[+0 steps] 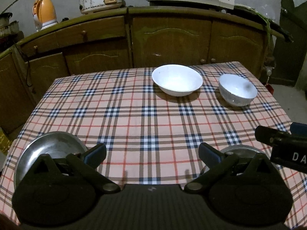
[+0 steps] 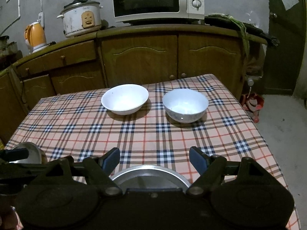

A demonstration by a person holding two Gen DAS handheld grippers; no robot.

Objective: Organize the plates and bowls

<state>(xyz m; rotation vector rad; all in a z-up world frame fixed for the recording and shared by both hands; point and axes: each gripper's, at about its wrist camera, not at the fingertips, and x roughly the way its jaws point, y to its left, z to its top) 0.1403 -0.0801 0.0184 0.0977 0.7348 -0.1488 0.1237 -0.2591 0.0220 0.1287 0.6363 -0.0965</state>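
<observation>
Right wrist view is showing my right gripper [image 2: 154, 160] standing wide and empty above the metal plate [image 2: 150, 176] at the table's [image 2: 239, 134] near edge, so I am judging a low, level approach to its rim as best.

Home kitchen: microwave [image 2: 158, 1], rice cooker [image 2: 81, 18] & orange electric kettle [image 2: 35, 36] on wooden cabinets [image 2: 140, 57]; table w/ plaid cloth [image 2: 144, 134] bearing white bowls [image 2: 124, 98].
</observation>
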